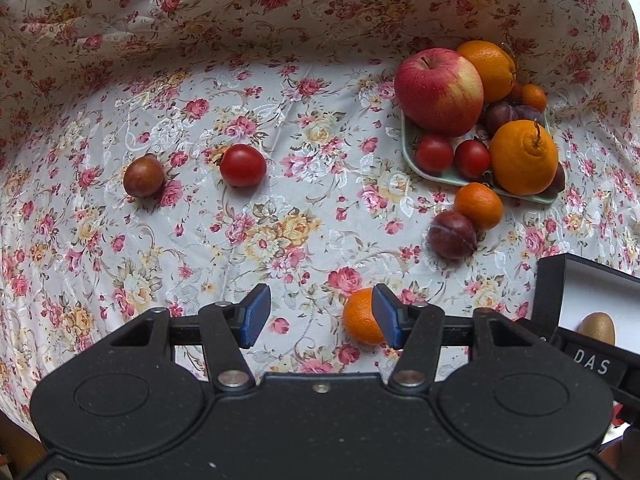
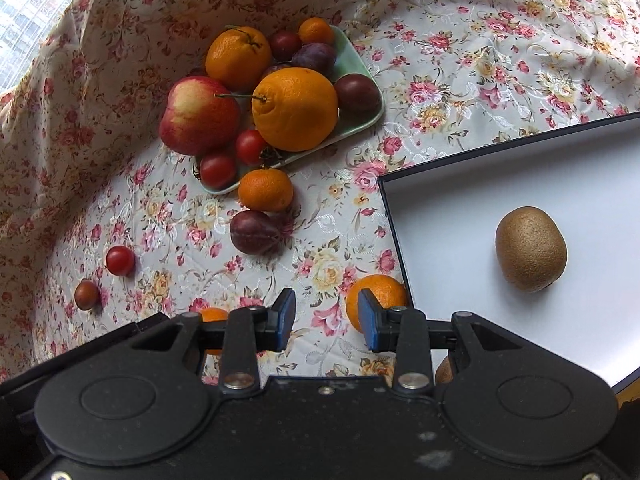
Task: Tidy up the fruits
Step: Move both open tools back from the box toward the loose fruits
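A green plate holds an apple, oranges, tomatoes and plums. A mandarin and a plum lie just outside it. A tomato and a brown plum lie apart on the cloth. My left gripper is open and empty; a mandarin sits behind its right finger. My right gripper is open and empty; a mandarin sits behind its right finger. A kiwi lies in the white box.
A floral cloth covers the table and rises up as a backdrop. The box's dark rim stands at the right of the left wrist view, with the kiwi in it. Another mandarin shows behind my right gripper's left finger.
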Demonstrator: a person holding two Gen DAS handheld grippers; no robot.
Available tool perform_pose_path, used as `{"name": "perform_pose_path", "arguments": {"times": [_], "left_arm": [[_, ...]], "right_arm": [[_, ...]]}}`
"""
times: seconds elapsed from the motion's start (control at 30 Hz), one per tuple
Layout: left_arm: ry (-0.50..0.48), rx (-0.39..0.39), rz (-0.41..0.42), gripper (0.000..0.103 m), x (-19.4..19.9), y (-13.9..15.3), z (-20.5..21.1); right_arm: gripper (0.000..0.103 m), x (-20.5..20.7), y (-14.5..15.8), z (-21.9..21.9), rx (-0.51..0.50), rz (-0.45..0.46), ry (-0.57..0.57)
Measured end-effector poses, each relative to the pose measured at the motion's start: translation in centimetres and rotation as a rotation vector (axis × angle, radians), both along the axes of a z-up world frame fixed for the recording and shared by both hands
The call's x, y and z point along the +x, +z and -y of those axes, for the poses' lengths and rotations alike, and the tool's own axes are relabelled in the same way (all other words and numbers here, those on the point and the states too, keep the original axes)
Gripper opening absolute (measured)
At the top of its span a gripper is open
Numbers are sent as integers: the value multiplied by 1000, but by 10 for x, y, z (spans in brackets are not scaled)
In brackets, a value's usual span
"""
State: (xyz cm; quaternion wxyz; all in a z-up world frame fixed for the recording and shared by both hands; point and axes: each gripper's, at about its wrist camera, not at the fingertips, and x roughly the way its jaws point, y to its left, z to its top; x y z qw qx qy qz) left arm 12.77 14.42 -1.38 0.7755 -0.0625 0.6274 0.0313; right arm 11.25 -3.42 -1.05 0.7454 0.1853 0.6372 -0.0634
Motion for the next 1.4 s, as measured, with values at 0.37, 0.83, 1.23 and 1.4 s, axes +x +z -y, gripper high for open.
{"name": "perform_pose_path", "arguments": {"times": [0.37, 0.83, 1.23, 1.4], "left_arm": [[1, 0, 14, 61, 0, 4, 0], [30, 8, -12, 61, 1, -4, -14], [21, 18, -50, 61, 1, -15, -15], [14, 16, -65, 61, 2, -19, -16]], "right_arm": [[40, 3, -24, -20, -218, -84, 89], [32, 10, -1, 0, -15, 64, -27], [32, 19, -17, 5, 25, 53, -113], [31, 23, -39, 9, 7, -23, -149]]}}
